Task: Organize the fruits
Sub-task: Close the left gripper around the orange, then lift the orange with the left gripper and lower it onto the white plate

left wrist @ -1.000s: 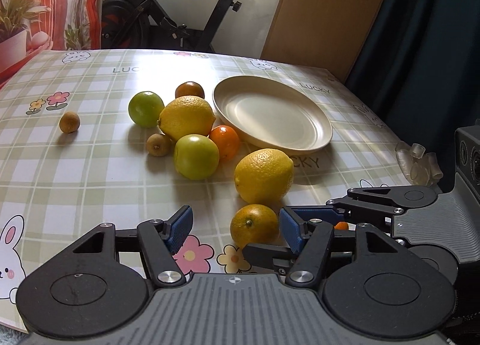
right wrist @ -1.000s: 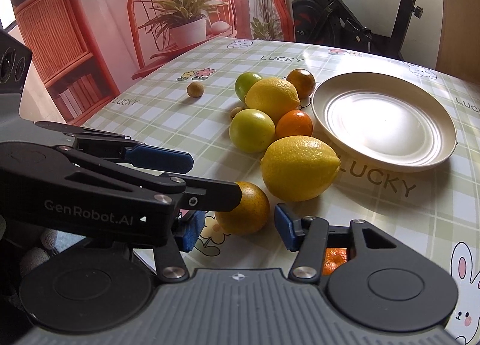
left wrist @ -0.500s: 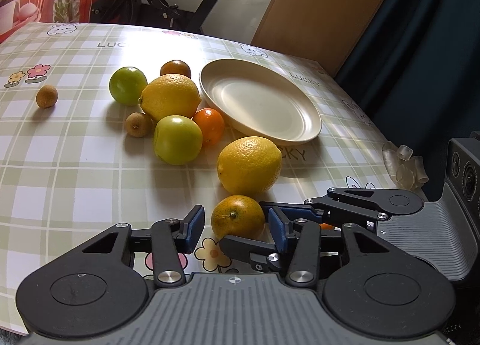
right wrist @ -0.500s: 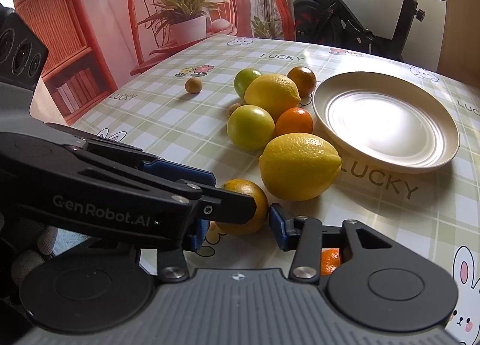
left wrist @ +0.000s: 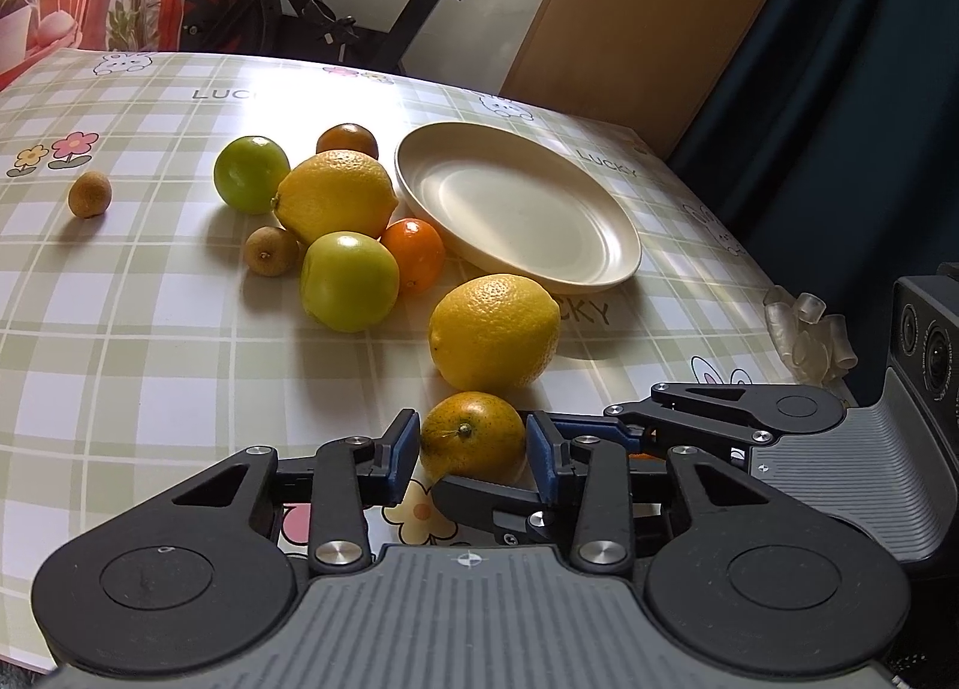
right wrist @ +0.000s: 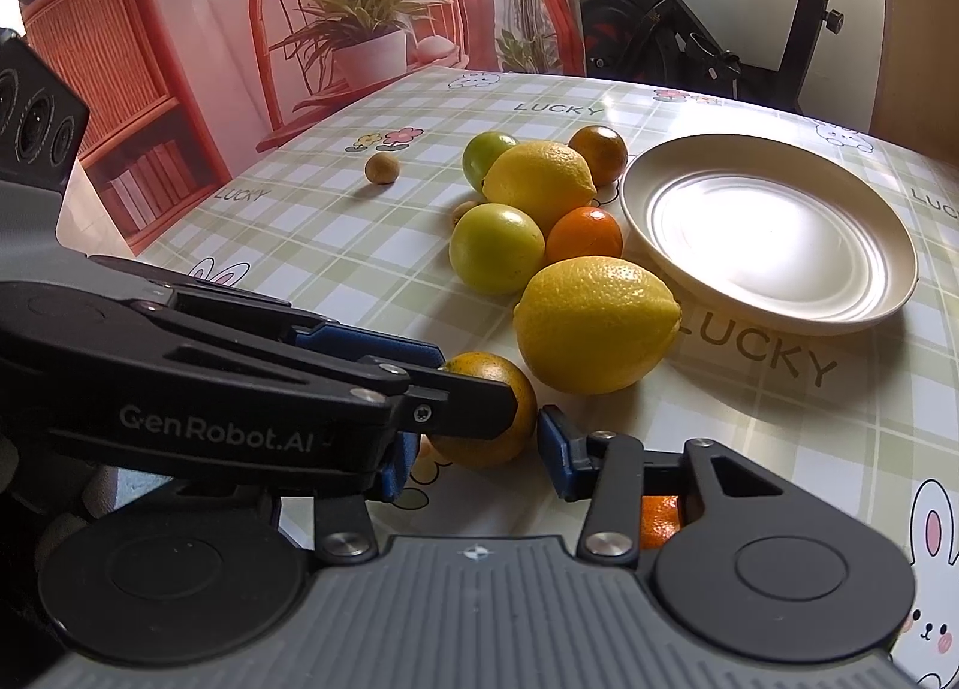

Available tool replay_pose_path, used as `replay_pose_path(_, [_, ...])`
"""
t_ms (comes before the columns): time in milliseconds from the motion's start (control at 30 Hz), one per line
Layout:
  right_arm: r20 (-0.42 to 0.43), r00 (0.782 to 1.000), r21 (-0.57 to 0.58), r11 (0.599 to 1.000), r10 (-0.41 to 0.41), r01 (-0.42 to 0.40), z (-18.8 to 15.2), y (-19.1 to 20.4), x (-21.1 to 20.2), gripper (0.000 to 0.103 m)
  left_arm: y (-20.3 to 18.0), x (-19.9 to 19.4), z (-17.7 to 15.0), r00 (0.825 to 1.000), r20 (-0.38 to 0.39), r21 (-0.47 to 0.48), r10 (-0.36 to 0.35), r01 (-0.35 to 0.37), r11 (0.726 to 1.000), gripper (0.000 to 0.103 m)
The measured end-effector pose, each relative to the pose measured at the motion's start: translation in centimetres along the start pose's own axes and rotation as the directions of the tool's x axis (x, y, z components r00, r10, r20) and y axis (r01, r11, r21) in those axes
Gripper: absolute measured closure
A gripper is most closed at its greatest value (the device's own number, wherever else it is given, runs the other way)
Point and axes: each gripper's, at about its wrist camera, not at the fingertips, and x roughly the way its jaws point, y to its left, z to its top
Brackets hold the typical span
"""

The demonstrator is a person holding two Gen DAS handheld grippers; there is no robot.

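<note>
A small greenish orange (left wrist: pixel 473 431) sits on the checked tablecloth near the front edge. My left gripper (left wrist: pixel 472 449) is shut on it, one blue pad against each side. In the right wrist view one of the left fingers (right wrist: pixel 419 395) crosses over the same orange (right wrist: pixel 503 437). My right gripper (right wrist: pixel 476 461) stands open just behind it, holding nothing. The cream plate (left wrist: pixel 605 269) has no fruit on it. Two lemons (left wrist: pixel 494 332) (left wrist: pixel 335 195), two green fruits (left wrist: pixel 349 280) (left wrist: pixel 250 174), a mandarin (left wrist: pixel 413 253) and a dark tangerine (left wrist: pixel 347 141) lie beside the plate.
Two small brown fruits (left wrist: pixel 273 250) (left wrist: pixel 90 195) lie to the left. Another orange fruit (right wrist: pixel 659 521) shows under my right gripper. Clear plastic pieces (left wrist: pixel 809 335) sit at the table's right edge. An exercise bike (left wrist: pixel 359 0) stands behind the table.
My left gripper moved forward around the small orange and its fingers narrowed from wide open until the pads met the fruit. The right gripper shifted only slightly.
</note>
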Motion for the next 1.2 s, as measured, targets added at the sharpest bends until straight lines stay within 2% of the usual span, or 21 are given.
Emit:
replay_pose_path(300, [0.037, 0.999, -0.006, 1.0, -0.002, 0.003, 0.2, 0.2, -1.0, 0.058, -0.3, -1.1, 0.2, 0.999, 0.035, 0.019, -0.003, 0.003, 1.0, 0.062])
replay_pose_path(600, [0.117, 0.993, -0.025, 0.999, -0.021, 0.024, 1.3, 0.8, -3.6, 0.058, -1.6, -3.4, 1.2, 0.993, 0.112, 0.079, -0.021, 0.012, 0.997, 0.062])
replay_pose_path(833, [0.193, 0.98, -0.058, 0.997, -0.044, 0.056, 4.1, 0.3, -5.6, 0.058, -2.8, -4.9, 4.3, 0.981, 0.189, 0.12, -0.04, 0.017, 0.993, 0.062])
replay_pose_path(1200, [0.234, 0.969, -0.081, 0.991, -0.081, 0.102, 7.8, -2.5, -4.3, 0.058, -3.4, -2.2, 9.5, 0.978, 0.204, 0.164, -0.046, 0.013, 0.986, 0.062])
